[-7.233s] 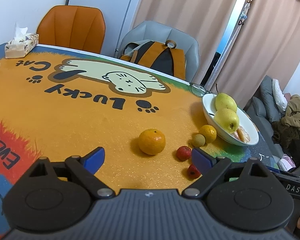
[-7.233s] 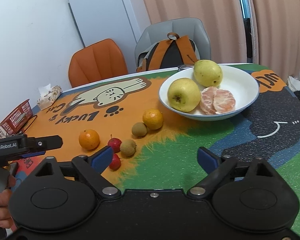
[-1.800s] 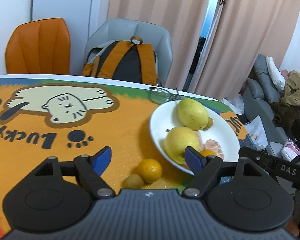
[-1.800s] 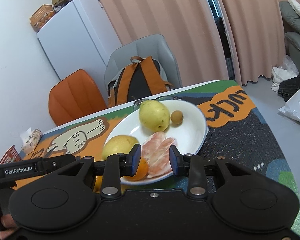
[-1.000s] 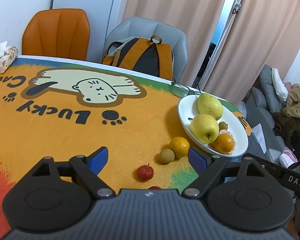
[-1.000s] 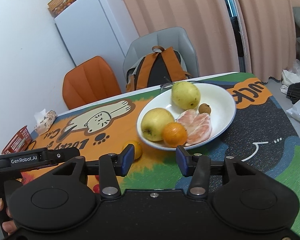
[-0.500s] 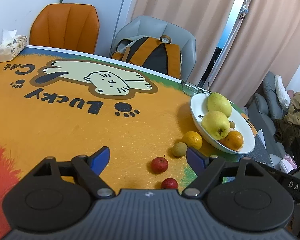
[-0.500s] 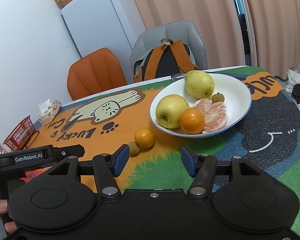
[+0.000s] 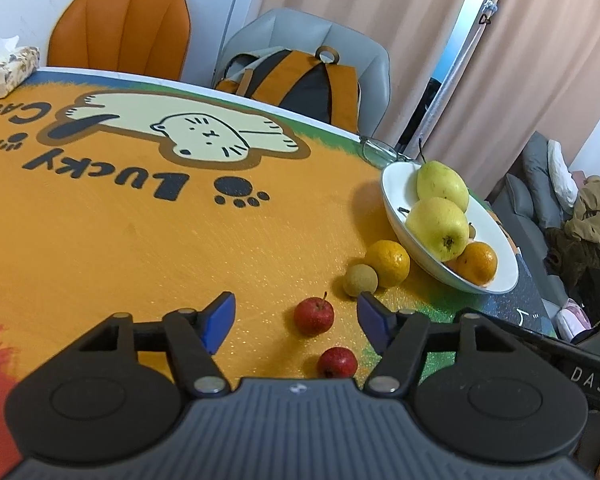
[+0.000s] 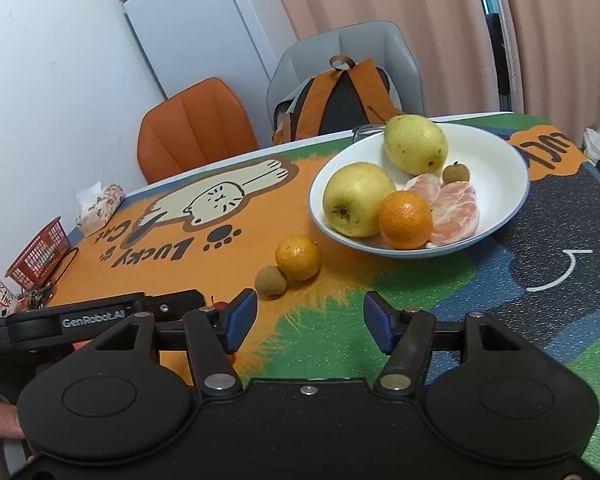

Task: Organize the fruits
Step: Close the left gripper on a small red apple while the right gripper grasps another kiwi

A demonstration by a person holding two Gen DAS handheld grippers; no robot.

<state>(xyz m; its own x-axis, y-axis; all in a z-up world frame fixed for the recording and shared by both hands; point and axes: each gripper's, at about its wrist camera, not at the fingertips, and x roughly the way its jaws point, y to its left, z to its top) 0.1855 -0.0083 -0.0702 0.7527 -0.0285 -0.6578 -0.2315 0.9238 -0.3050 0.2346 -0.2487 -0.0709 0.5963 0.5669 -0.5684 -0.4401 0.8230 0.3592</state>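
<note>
A white plate [image 10: 500,168] holds a pear [image 10: 415,145], a yellow apple [image 10: 358,199], an orange [image 10: 405,220], peeled orange segments [image 10: 454,208] and a small longan [image 10: 456,173]. The plate also shows in the left wrist view [image 9: 496,232]. On the table beside it lie an orange [image 9: 387,263], a longan [image 9: 360,280] and two small red fruits [image 9: 313,316] [image 9: 337,362]. My left gripper [image 9: 294,316] is open, with the nearer red fruits between its fingers. My right gripper [image 10: 310,322] is open and empty, above the mat in front of the plate.
A tissue box [image 9: 4,68] and a red basket [image 10: 40,254] stand at the table's far left. Eyeglasses [image 9: 380,148] lie behind the plate. An orange chair [image 9: 120,32] and a grey chair with a backpack [image 9: 300,80] stand behind the table.
The right gripper set an orange on the plate, opened and drew back. The left gripper drew back toward the two red fruits and stays open.
</note>
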